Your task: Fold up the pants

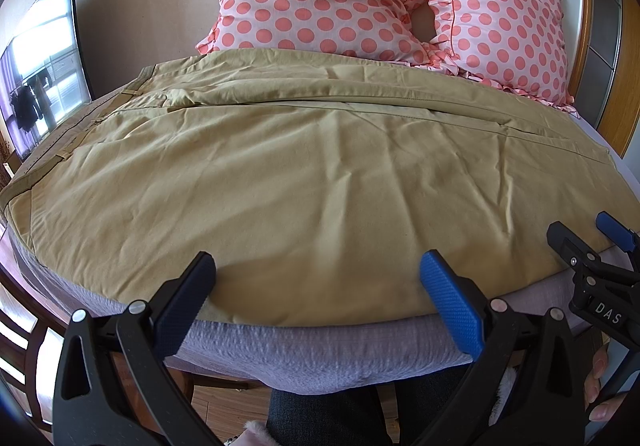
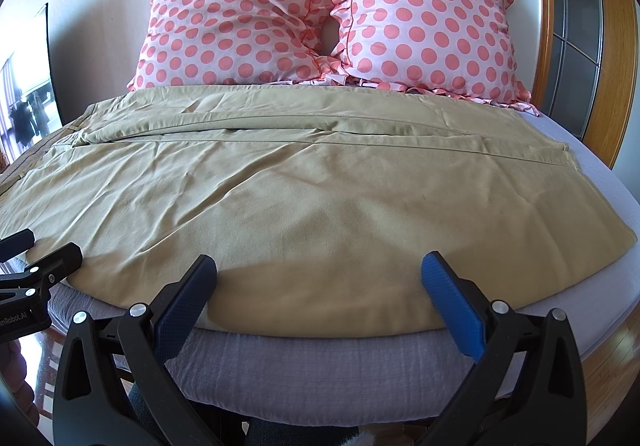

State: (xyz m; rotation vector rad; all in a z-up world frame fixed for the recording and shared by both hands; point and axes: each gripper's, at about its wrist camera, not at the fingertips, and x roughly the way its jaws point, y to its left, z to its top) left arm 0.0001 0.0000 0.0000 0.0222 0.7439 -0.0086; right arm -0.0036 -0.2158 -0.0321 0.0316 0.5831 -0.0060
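Observation:
Tan pants (image 1: pixel 304 182) lie spread flat across the bed, waistband at the left (image 1: pixel 60 150), leg hems at the right (image 2: pixel 560 150). They also fill the right wrist view (image 2: pixel 304 206). My left gripper (image 1: pixel 318 278) is open and empty, just above the pants' near edge. My right gripper (image 2: pixel 319 278) is open and empty, also at the near edge, further right. The right gripper also shows in the left wrist view (image 1: pixel 580 242), and the left gripper's fingertips (image 2: pixel 60 254) show in the right wrist view.
Two pink polka-dot pillows (image 2: pixel 328 14) lean on the wall behind the pants. The bed has a lilac sheet (image 2: pixel 320 366). A dark screen (image 1: pixel 44 58) stands at the left; a wooden door frame (image 2: pixel 612 46) at the right. The person's legs (image 1: pixel 320 418) are below the bed edge.

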